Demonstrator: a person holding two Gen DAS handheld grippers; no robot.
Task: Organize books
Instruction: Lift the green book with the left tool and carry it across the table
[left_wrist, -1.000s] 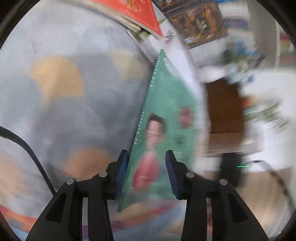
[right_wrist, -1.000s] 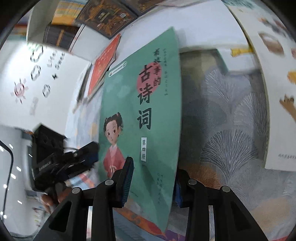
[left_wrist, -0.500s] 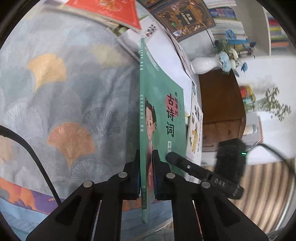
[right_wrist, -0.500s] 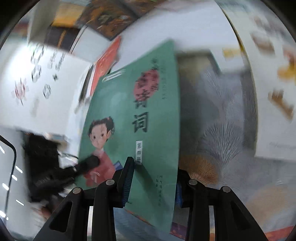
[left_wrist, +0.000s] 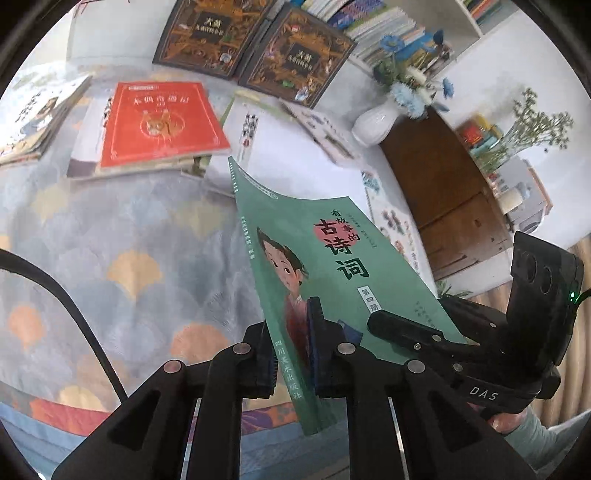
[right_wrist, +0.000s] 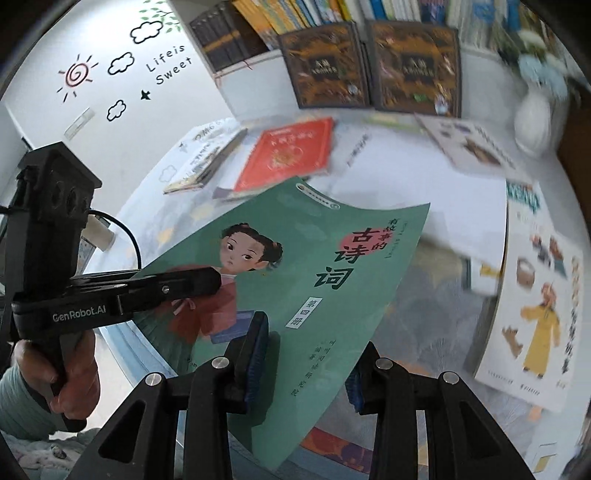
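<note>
A green book (left_wrist: 325, 266) with a girl on its cover is lifted off the table, tilted. My left gripper (left_wrist: 291, 343) is shut on its spine near the lower corner. My right gripper (right_wrist: 306, 354) is open around the book's lower edge (right_wrist: 317, 295), its pads apart, not pinching. The left gripper's fingers (right_wrist: 184, 284) show at the left in the right wrist view, and the right gripper's fingers (left_wrist: 402, 328) at the right in the left wrist view.
A red book (left_wrist: 159, 125) lies on a stack at the back. Two dark ornate books (left_wrist: 258, 48) lean against a bookshelf. A white vase (left_wrist: 373, 122) stands right. A white picture book (right_wrist: 532, 306) lies right. The patterned tablecloth (left_wrist: 110, 240) covers the table.
My left gripper closed on the green book's spine and lifted it off the cloth. The right gripper stays open around the lower edge. Both views swung up toward the shelf.
</note>
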